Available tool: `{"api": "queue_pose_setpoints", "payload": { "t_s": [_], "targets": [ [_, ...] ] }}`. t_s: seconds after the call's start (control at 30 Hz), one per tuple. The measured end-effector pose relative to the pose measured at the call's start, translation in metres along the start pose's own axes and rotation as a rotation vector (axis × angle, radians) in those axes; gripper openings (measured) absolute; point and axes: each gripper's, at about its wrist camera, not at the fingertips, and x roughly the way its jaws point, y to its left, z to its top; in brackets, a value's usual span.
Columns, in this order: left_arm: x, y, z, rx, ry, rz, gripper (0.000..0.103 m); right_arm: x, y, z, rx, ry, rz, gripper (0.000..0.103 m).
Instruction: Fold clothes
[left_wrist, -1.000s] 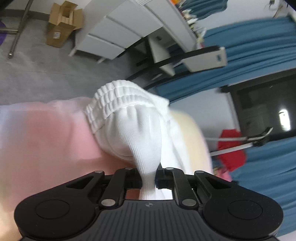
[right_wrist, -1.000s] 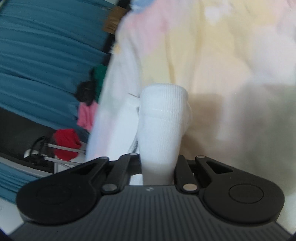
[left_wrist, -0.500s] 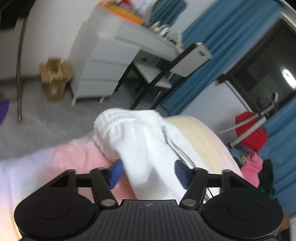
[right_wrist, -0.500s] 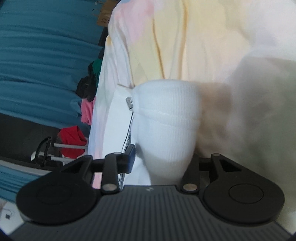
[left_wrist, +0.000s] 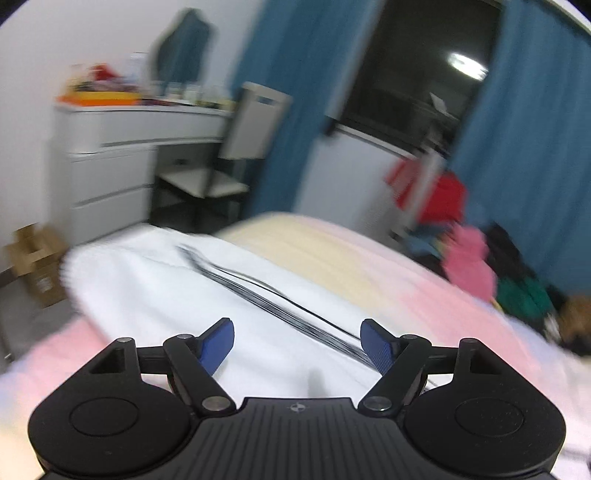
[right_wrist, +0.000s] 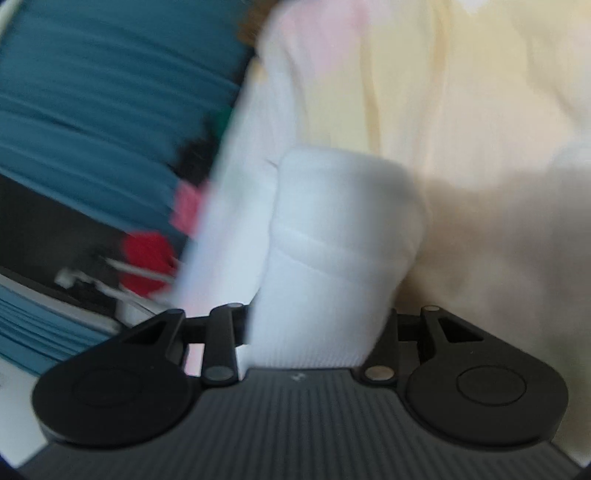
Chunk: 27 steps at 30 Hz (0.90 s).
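A white garment with thin black stripes lies spread on the pastel pink and yellow bed sheet. My left gripper hovers just above it, open, with nothing between its blue pads. In the right wrist view the garment's white ribbed cuff stands bunched between the spread fingers of my right gripper. The jaws are open and the cloth hides the fingertips. Both views are motion-blurred.
A white drawer desk and a chair stand beyond the bed on the left. A cardboard box sits on the floor. Blue curtains, a drying rack with red cloth and a heap of coloured clothes lie on the right.
My left gripper opened, let go of the white garment and drew back; the garment now lies flat. My right gripper opened off the ribbed cuff, which still sits between its fingers.
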Motion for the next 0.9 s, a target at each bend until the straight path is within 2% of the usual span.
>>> {"api": "queue_pose_setpoints", "payload": {
  "t_s": [0.07,0.1,0.17,0.27,0.37,0.5,0.63,0.73,0.83,0.87,0.9],
  "targets": [
    [0.012,-0.026,-0.016,0.063,0.031,-0.036,0.077,0.000,-0.002,0.001,-0.004,0.007,-0.014,0.038],
    [0.016,-0.037,-0.023,0.107,0.030,-0.050,0.077,-0.001,-0.001,0.001,-0.012,-0.003,-0.025,0.040],
    [0.025,-0.060,-0.035,0.197,0.022,-0.076,0.077,-0.007,0.005,0.001,-0.039,-0.045,-0.054,0.038],
    [0.040,-0.080,-0.051,0.294,0.017,-0.111,0.077,-0.013,0.009,0.000,-0.073,-0.058,-0.077,0.029],
    [0.051,-0.090,-0.071,0.360,0.042,-0.142,0.077,-0.019,0.007,0.001,-0.075,-0.051,-0.078,0.028],
    [0.064,-0.104,-0.104,0.479,0.099,-0.112,0.079,-0.023,-0.002,0.002,-0.051,-0.028,-0.053,0.030],
    [0.069,-0.106,-0.119,0.512,0.106,-0.107,0.081,-0.016,0.004,-0.002,-0.055,0.031,-0.041,0.030],
    [0.070,-0.107,-0.120,0.520,0.109,-0.107,0.082,-0.011,0.017,-0.008,-0.146,0.028,-0.116,0.030],
    [0.069,-0.105,-0.118,0.516,0.116,-0.111,0.082,-0.011,0.029,-0.012,-0.199,-0.014,-0.162,0.026],
    [0.069,-0.105,-0.117,0.514,0.119,-0.112,0.082,-0.013,0.035,-0.013,-0.219,-0.039,-0.175,0.019],
    [0.068,-0.104,-0.116,0.513,0.121,-0.113,0.082,-0.015,0.042,-0.016,-0.253,-0.065,-0.189,0.019]
  ]
}}
